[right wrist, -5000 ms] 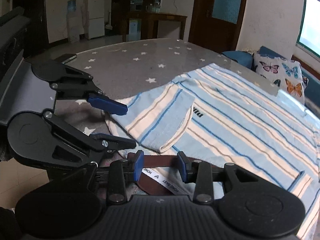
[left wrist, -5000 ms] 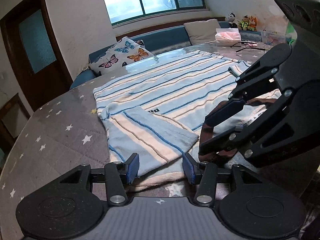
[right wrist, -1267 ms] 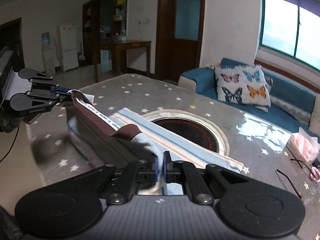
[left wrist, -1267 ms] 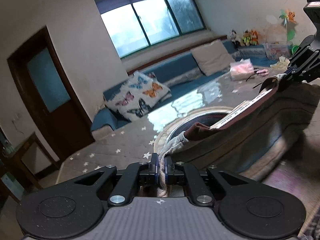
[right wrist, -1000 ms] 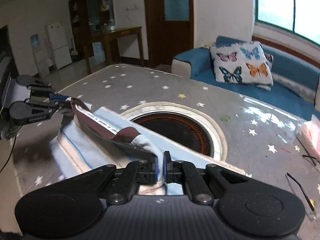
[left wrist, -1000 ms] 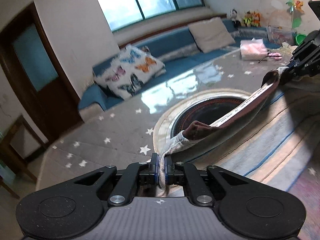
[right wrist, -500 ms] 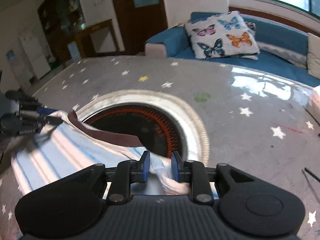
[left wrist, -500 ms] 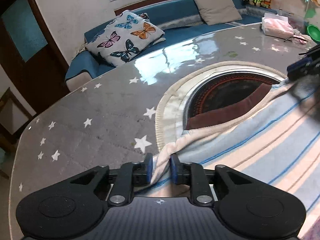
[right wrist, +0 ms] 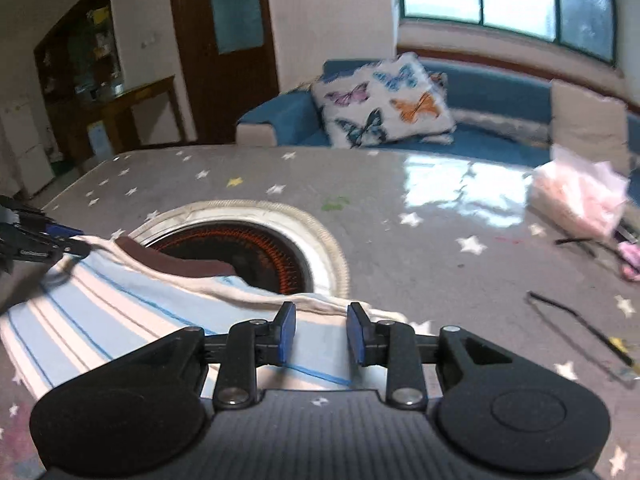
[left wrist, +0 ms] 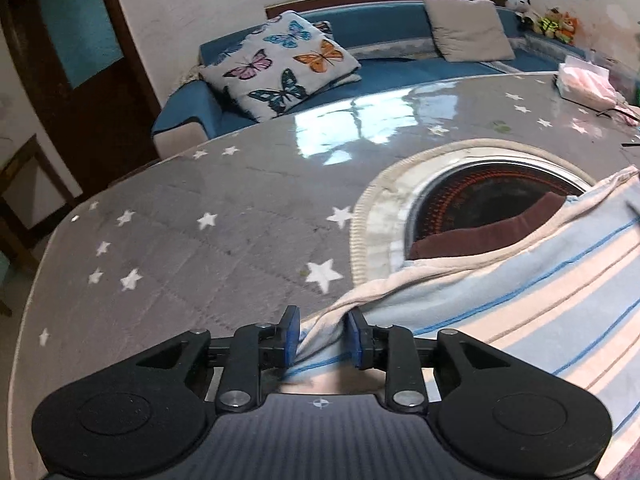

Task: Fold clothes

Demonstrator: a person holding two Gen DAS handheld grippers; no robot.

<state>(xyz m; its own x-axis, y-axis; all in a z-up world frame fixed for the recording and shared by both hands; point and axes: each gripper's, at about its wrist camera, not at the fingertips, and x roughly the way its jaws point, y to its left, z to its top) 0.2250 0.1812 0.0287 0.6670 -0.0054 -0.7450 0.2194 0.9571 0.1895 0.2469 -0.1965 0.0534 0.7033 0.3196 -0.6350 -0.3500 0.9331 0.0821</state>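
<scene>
A light blue and cream striped shirt [left wrist: 532,292] with a brown collar [left wrist: 484,232] lies on the grey star-patterned table [left wrist: 200,248], its collar edge over the round burner hole [left wrist: 480,196]. My left gripper [left wrist: 319,336] is open, its jaws on either side of a loose shoulder fold lying between them. My right gripper [right wrist: 318,334] is open above the shirt's [right wrist: 132,316] other shoulder. The left gripper also shows at the left edge of the right wrist view [right wrist: 36,240].
A pink tissue pack [right wrist: 580,196] and thin black glasses [right wrist: 580,324] lie on the table's right side. A blue sofa with a butterfly cushion [left wrist: 280,68] stands behind the table. A dark wooden door [right wrist: 224,48] is at the back.
Both grippers carried the held shirt shoulders forward and down onto the table, then opened and let the cloth go. The shirt now lies flat instead of hanging between them.
</scene>
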